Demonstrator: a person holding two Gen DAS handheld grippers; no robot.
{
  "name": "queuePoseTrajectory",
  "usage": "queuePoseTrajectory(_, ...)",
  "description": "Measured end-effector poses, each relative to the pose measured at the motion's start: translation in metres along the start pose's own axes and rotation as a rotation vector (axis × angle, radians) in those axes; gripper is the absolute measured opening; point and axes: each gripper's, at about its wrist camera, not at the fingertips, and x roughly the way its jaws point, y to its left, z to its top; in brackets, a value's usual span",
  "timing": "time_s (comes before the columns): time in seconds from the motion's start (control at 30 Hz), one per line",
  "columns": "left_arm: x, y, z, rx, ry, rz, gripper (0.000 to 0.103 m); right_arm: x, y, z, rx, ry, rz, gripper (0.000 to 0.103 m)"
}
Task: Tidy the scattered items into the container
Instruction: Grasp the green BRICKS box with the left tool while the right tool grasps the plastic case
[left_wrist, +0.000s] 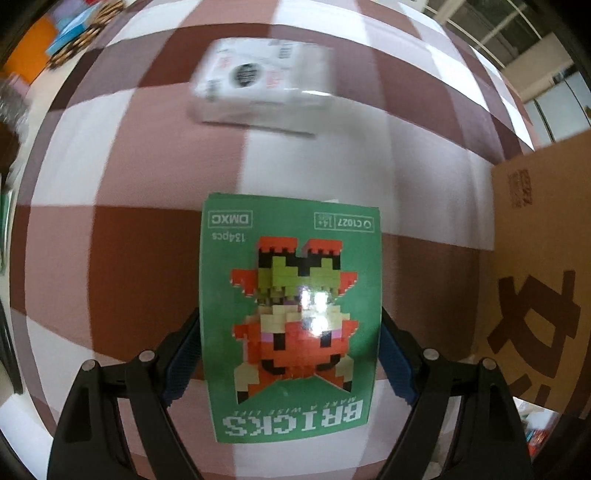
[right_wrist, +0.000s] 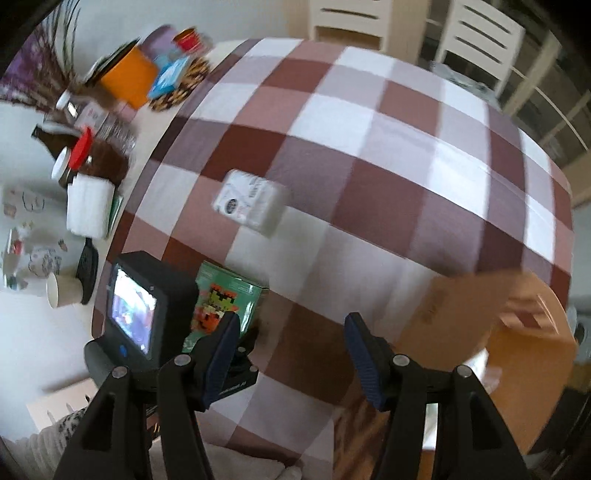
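Note:
My left gripper is shut on a green "BRICKS" box, held above the checked tablecloth; the box also shows in the right wrist view behind the left gripper's camera. A white tissue pack lies further out on the cloth, also in the right wrist view. The brown cardboard box stands at the right, also in the right wrist view. My right gripper is open and empty above the cloth, left of the cardboard box.
Clutter sits along the table's left edge: an orange container, a red-lidded jar, a white roll and a paper cup. White chairs stand behind the table.

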Motion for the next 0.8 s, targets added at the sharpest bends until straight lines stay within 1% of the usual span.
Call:
queuePoseTrajectory(0.07, 0.000, 0.012, -0.002, -0.024, -0.003, 0.006, 0.086, 0.014, 0.012, 0.012, -0.044, 0.022, 0.010, 0.060)
queuePoseTrajectory(0.2, -0.003, 0.034, -0.007, -0.073, -0.014, 0.021, 0.086, 0.042, 0.035, 0.038, -0.158, 0.051, 0.001, 0.060)
queuePoseTrajectory(0.33, -0.005, 0.049, -0.011, -0.117, -0.022, 0.032, 0.086, 0.075, 0.054, 0.063, -0.284, 0.101, -0.034, 0.060)
queuePoseTrajectory(0.43, -0.005, 0.051, -0.013, -0.135, -0.032, 0.035, 0.086, 0.099, 0.067, 0.076, -0.405, 0.142, -0.093, 0.060)
queuePoseTrajectory(0.5, -0.005, 0.049, -0.012, -0.138, -0.035, 0.037, 0.086, 0.115, 0.076, 0.083, -0.501, 0.162, -0.150, 0.060)
queuePoseTrajectory(0.53, -0.004, 0.047, -0.012, -0.140, -0.037, 0.038, 0.086, 0.121, 0.080, 0.085, -0.542, 0.162, -0.182, 0.066)
queuePoseTrajectory(0.6, -0.003, 0.042, -0.010, -0.141, -0.039, 0.048, 0.086, 0.127, 0.088, 0.089, -0.627, 0.141, -0.243, 0.068)
queuePoseTrajectory(0.67, -0.002, 0.039, -0.011, -0.140, -0.039, 0.063, 0.086, 0.133, 0.092, 0.093, -0.678, 0.154, -0.255, 0.071)
queuePoseTrajectory(0.73, -0.001, 0.038, -0.012, -0.139, -0.040, 0.071, 0.086, 0.138, 0.095, 0.096, -0.703, 0.157, -0.251, 0.073)
queuePoseTrajectory(0.8, 0.001, 0.037, -0.013, -0.141, -0.042, 0.072, 0.088, 0.145, 0.096, 0.100, -0.720, 0.166, -0.248, 0.073)
